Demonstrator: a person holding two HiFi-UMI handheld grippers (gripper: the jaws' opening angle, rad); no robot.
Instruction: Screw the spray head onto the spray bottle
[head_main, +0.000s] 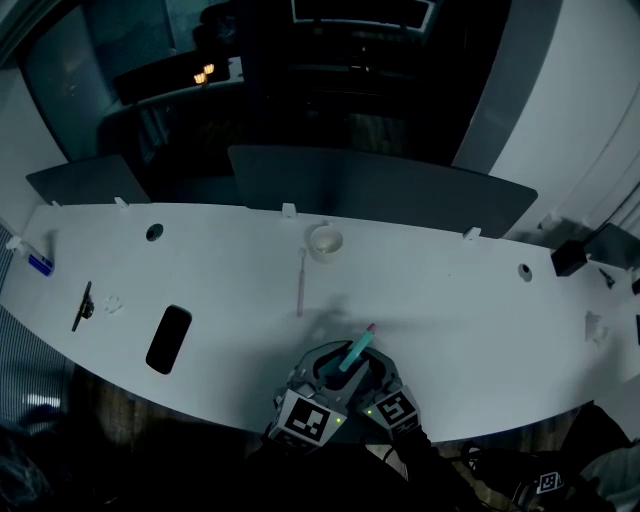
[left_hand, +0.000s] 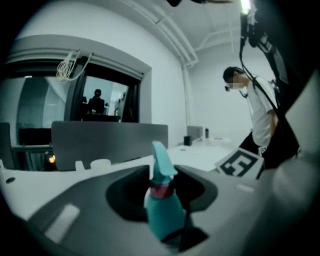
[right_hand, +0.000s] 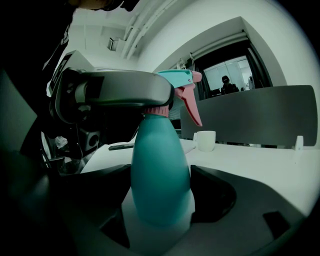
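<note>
One bottle (right_hand: 160, 175) is clamped at its belly by the right gripper (right_hand: 159, 197) near the table's (head_main: 450, 300) front edge, the left gripper (left_hand: 162, 194) slack around its one head (left_hand: 161, 161), one cup (head_main: 325, 242) beyond.

The head view looks steeply down at the desk (head_main: 450, 300); both gripper views closely share the spray bottle (right_hand: 160, 170).

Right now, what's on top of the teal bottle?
The spray head sits on the bottle, between the left gripper's open jaws. Its pink collar hides the threads.
</note>
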